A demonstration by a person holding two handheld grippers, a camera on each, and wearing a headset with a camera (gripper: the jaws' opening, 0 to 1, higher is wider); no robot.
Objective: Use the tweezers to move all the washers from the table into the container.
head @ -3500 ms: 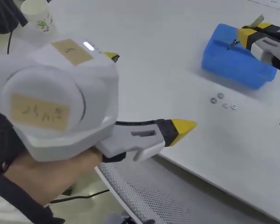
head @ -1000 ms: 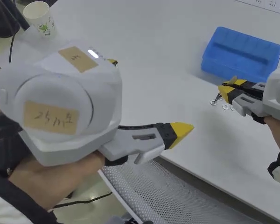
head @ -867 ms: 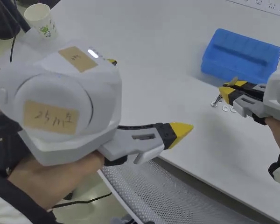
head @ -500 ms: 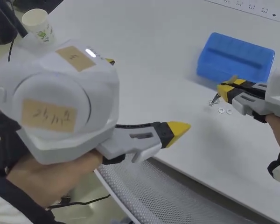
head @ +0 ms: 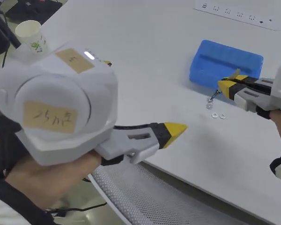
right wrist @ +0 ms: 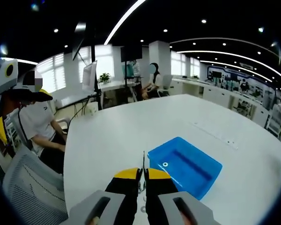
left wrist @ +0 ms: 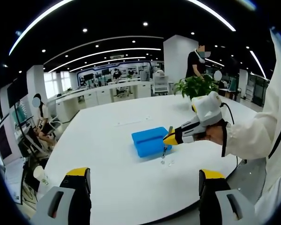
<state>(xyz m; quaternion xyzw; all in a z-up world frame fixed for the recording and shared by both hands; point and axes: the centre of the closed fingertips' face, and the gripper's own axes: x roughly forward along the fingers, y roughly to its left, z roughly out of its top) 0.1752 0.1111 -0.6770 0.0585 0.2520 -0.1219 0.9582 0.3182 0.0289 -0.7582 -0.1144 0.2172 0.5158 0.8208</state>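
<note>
Right tongs (head: 223, 85) clench tweezers (head: 215, 95), left tongs (left wrist: 145, 176) released; advise nipping one washer (head: 209, 106) by its rim, 6 o'clock of container (head: 225, 63).

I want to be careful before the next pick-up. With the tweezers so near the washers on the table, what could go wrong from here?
1. The washers lie close together, so the tweezers, held in the shut right gripper, might knock a neighbour away while pinching one.
2. The thin tips may lose a washer before it clears the wall of the blue container, which stands just beside them.
</note>
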